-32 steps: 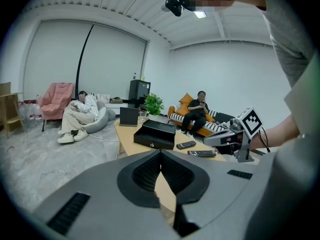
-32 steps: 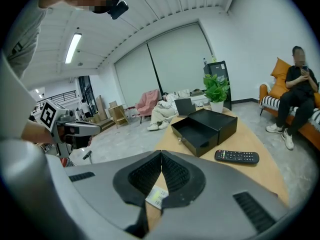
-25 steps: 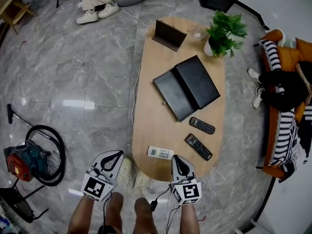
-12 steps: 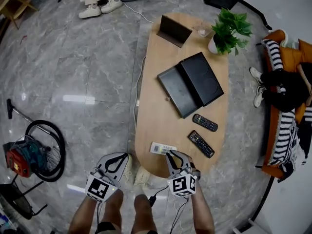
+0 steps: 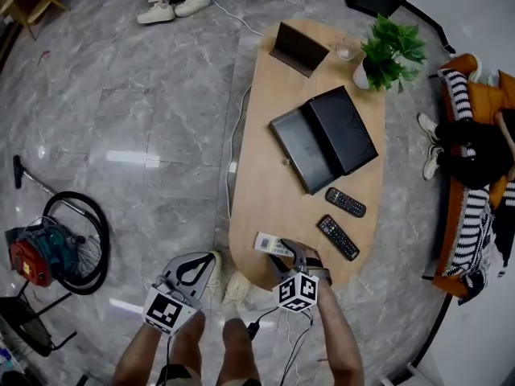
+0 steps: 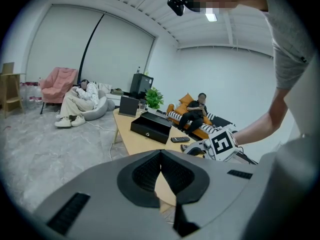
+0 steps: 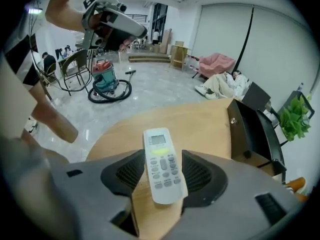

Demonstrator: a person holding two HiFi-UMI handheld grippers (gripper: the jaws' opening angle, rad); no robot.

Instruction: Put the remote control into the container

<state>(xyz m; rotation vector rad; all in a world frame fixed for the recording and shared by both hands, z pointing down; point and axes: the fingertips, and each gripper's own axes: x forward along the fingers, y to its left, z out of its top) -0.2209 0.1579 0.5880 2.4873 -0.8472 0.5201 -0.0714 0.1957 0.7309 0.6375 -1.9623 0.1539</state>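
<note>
A white remote control (image 5: 268,244) lies on the near end of the oval wooden table (image 5: 265,175). My right gripper (image 5: 287,256) reaches over the table edge, and its jaws are opening with the white remote control (image 7: 162,166) lying flat between the pads. The container, a black box (image 5: 326,139) with its lid folded open, stands mid-table, seen side-on in the right gripper view (image 7: 250,129). My left gripper (image 5: 193,264) hovers over the floor left of the table, shut and empty (image 6: 160,156).
Two black remotes (image 5: 346,203) (image 5: 338,238) lie between the white one and the box. A potted plant (image 5: 390,51) and a tablet stand (image 5: 299,48) occupy the far end. A vacuum cleaner (image 5: 48,252) sits on the floor at left, an orange sofa (image 5: 475,159) at right.
My right gripper has moved forward over the table edge to the white remote, and its jaws have opened around it. The left gripper has stayed in place.
</note>
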